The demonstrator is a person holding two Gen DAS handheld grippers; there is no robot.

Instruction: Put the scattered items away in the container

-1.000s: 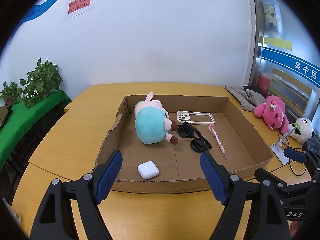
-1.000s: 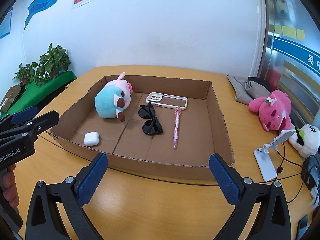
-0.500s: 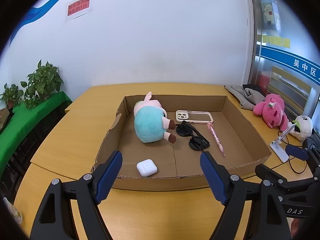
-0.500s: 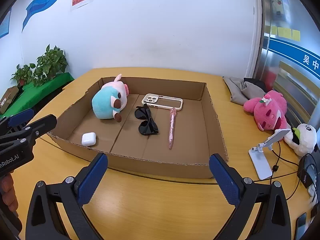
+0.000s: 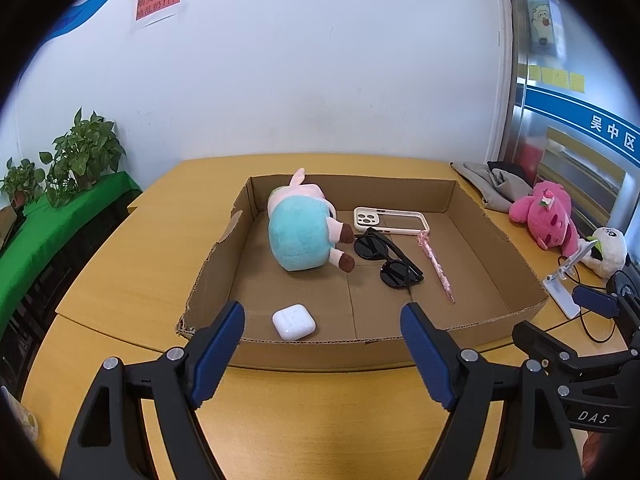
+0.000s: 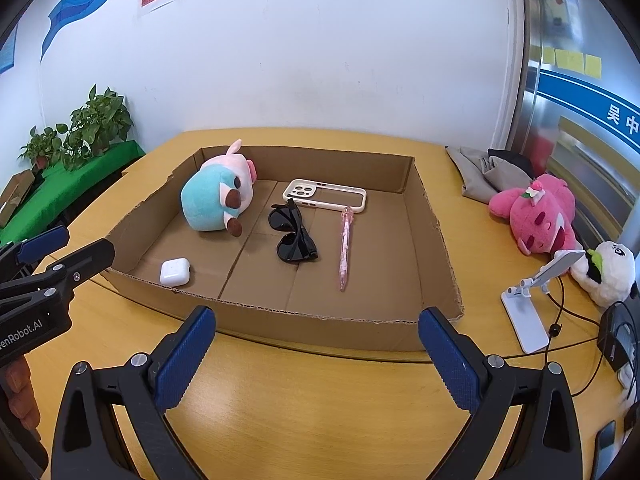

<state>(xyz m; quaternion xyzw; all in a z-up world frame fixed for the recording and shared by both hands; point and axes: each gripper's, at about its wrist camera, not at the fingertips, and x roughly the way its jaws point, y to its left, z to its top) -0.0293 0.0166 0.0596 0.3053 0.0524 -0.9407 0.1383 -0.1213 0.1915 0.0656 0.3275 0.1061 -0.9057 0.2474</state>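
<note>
A shallow cardboard box [image 5: 516,268] [image 6: 440,248] sits on the wooden table. Inside lie a teal and pink plush pig [image 5: 300,236] [image 6: 216,200], black sunglasses [image 5: 386,258] [image 6: 294,238], a pink pen [image 5: 436,266] [image 6: 345,248], a white phone case [image 5: 390,220] [image 6: 324,196] and a white earbud case [image 5: 294,321] [image 6: 175,272]. My left gripper [image 5: 322,336] is open and empty, in front of the box's near wall. My right gripper [image 6: 316,340] is open and empty, also in front of the near wall.
A pink plush [image 6: 536,216], a panda plush [image 6: 608,276], a white phone stand [image 6: 528,308] with cables and grey cloth [image 6: 488,172] lie on the table right of the box. Potted plants [image 5: 80,156] stand on a green-covered surface at left.
Both grippers have drawn back a little from the box, so it looks slightly farther. The items in the box have not moved.
</note>
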